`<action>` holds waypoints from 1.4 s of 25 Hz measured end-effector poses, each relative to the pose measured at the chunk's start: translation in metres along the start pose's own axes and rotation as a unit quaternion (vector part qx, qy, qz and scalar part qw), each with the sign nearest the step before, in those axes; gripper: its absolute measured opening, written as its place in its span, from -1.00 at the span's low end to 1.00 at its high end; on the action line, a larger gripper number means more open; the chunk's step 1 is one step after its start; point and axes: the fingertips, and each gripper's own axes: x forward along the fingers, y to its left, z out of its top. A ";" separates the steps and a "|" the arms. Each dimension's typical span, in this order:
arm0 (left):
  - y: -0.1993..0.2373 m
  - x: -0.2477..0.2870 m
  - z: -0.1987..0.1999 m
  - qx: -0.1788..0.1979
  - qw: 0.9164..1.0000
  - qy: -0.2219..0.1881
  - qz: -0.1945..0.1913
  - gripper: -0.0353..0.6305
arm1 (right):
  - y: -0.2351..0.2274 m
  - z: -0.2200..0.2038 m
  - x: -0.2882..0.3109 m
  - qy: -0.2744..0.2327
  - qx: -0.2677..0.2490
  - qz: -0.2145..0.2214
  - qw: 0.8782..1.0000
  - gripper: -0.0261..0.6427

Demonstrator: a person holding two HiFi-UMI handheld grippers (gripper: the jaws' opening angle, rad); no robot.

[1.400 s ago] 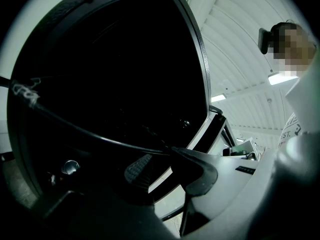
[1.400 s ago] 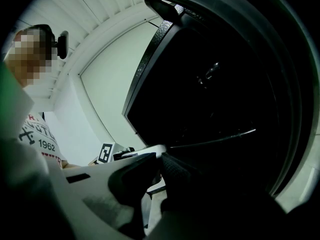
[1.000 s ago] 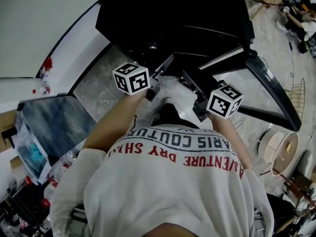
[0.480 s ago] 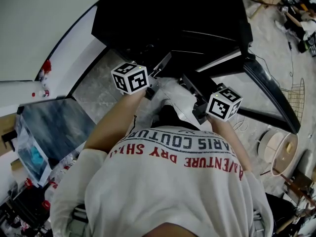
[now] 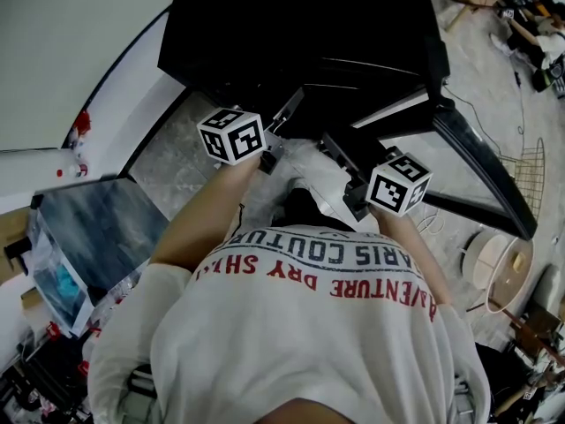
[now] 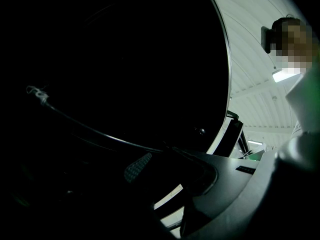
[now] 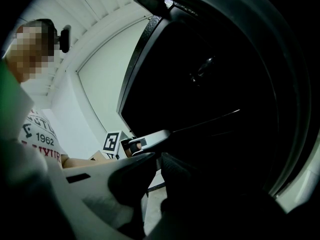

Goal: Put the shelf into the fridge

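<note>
The black fridge (image 5: 300, 25) stands in front of me with its door (image 5: 481, 162) swung open to the right. The shelf (image 5: 328, 95) is a dark, thin-edged panel held level at the fridge's mouth; its bright edge shows in the left gripper view (image 6: 90, 131) and in the right gripper view (image 7: 210, 120). My left gripper (image 5: 284, 117) (image 6: 172, 171) holds the shelf's left end; the right gripper view shows its fingers (image 7: 145, 141) closed on that edge. My right gripper (image 5: 334, 141) (image 7: 155, 166) has its jaws nearly together on the near right end. The fridge's inside is too dark to make out.
A blue-grey bin (image 5: 97, 228) sits on the floor at my left, with red-capped bottles (image 5: 81, 122) behind it. A white spool (image 5: 494, 268) and a wire basket (image 5: 530, 175) lie beyond the door at the right. The person's white printed shirt fills the lower head view.
Both grippers and the shelf have moved slightly forward, toward the fridge opening. The grips look unchanged.
</note>
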 end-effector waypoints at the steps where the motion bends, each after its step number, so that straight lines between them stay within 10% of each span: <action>1: 0.001 0.001 0.001 0.001 1.000 -0.001 0.000 -0.51 | 0.000 0.000 0.000 0.001 0.000 -0.001 1.000 -0.80; 35: -0.052 -0.059 0.009 0.021 0.999 0.007 -0.032 -0.58 | 0.033 0.021 -0.023 -0.043 -0.042 -0.005 0.998 -0.80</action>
